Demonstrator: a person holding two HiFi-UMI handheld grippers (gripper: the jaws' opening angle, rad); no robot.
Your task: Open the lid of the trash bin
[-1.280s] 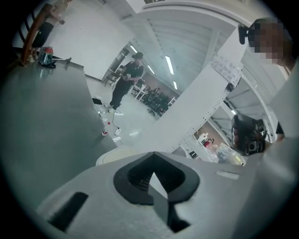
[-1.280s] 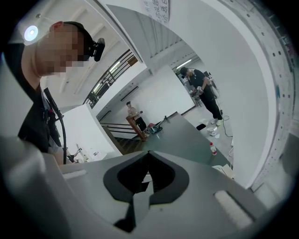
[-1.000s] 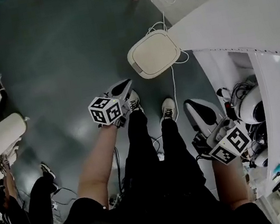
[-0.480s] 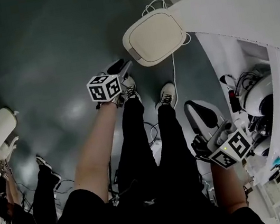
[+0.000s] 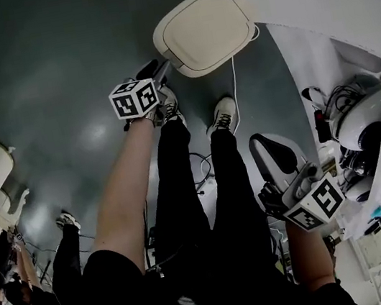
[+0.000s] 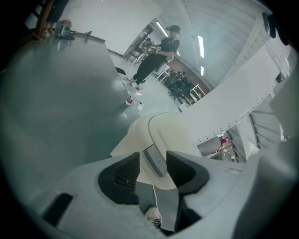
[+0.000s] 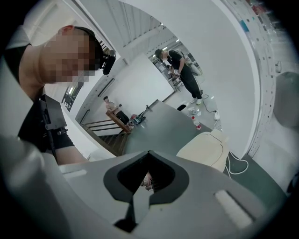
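The trash bin (image 5: 204, 32) stands on the grey floor at the top of the head view, its rounded cream lid closed. My left gripper (image 5: 159, 67) points at the lid's near left edge, its tips right beside the rim. In the left gripper view its jaws (image 6: 153, 161) are opening, with nothing gripped; past the gap I see the bin (image 6: 161, 135) and the grey panel on its front. My right gripper (image 5: 265, 143) hangs by my right leg, far from the bin, with its jaws (image 7: 148, 154) shut and empty. The bin (image 7: 208, 149) lies ahead of it to the right.
A white cable (image 5: 235, 96) runs along the floor from the bin past my shoes (image 5: 222, 115). A white table (image 5: 324, 0) and equipment (image 5: 361, 125) fill the right side. A person (image 5: 24, 287) sits at lower left. A bottle (image 6: 129, 100) stands further off.
Both grippers have sunk. The left one has come up to the bin's lid and its jaws have gone from shut to open. The bin looks larger and closer.
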